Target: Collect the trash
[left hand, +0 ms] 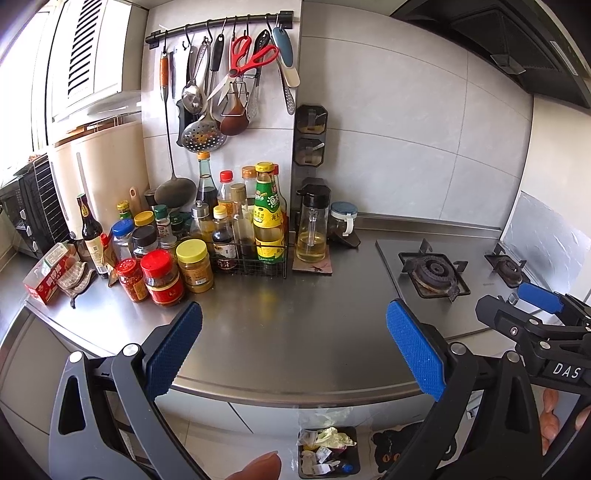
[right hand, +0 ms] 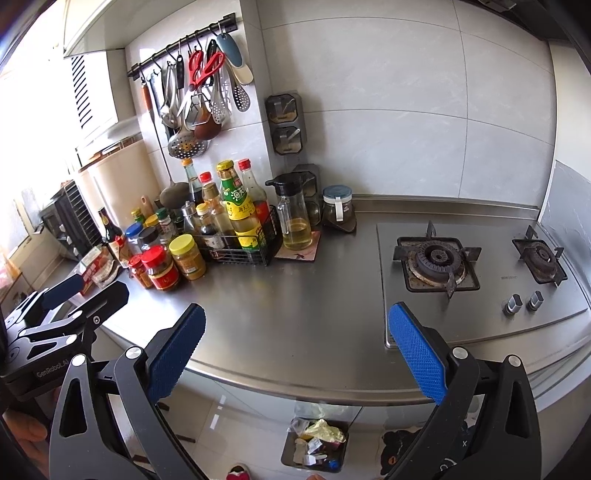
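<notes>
A dark trash bin (left hand: 357, 452) (right hand: 289, 448) stands on the floor below the steel countertop's front edge (left hand: 295, 391) (right hand: 295, 384). It holds crumpled yellowish paper (left hand: 332, 437) (right hand: 325, 430) and several small wrappers. My left gripper (left hand: 293, 314) hovers open above the counter's front, nothing between its blue pads. My right gripper (right hand: 295, 317) is open too, just to its right and beside the stove. Each shows in the other's view: the right gripper (left hand: 517, 304) at the far right, the left gripper (right hand: 88, 291) at the far left.
Sauce bottles and jars (left hand: 166, 273) (right hand: 162, 267) crowd the back left around a wire basket (left hand: 251, 258). A red carton and a cloth (left hand: 51, 275) lie further left. A two-burner gas stove (right hand: 436, 264) fills the right. Utensils hang on a wall rail (left hand: 221, 29).
</notes>
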Available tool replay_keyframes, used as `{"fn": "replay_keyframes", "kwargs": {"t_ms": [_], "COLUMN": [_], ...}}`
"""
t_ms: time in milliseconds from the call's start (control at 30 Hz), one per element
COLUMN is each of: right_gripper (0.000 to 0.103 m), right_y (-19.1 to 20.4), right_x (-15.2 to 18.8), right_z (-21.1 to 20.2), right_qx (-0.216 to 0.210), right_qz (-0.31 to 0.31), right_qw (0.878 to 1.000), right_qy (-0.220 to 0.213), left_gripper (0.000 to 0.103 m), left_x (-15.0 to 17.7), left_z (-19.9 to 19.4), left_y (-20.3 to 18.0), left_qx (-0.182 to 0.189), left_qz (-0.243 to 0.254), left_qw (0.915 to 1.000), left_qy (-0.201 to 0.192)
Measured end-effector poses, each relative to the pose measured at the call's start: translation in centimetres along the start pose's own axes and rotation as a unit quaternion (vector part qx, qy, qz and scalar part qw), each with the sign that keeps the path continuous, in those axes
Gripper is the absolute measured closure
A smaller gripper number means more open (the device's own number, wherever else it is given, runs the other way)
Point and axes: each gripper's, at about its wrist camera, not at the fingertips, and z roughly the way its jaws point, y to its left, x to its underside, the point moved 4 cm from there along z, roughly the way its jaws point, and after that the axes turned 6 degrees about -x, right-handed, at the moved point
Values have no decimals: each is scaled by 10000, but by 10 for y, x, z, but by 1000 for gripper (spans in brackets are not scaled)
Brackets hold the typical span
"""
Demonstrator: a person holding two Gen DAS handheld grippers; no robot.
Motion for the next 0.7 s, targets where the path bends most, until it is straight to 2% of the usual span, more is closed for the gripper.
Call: {"fn": "replay_keyframes", "kwargs": {"t_ms": [700], "right_gripper": [3], "right_y": [-2], "right_x": [0], "right_z": [3], "right_qx": [40], "right_qz": [-23], "right_qw": [10000], "right_qy": [34], "left_gripper": [8], "left_x": [-1], "left_z": [3], "left_y": [-1], "left_qx": [31], "left_qz": [40], "left_qw": [10000], "left_qy": [31]}}
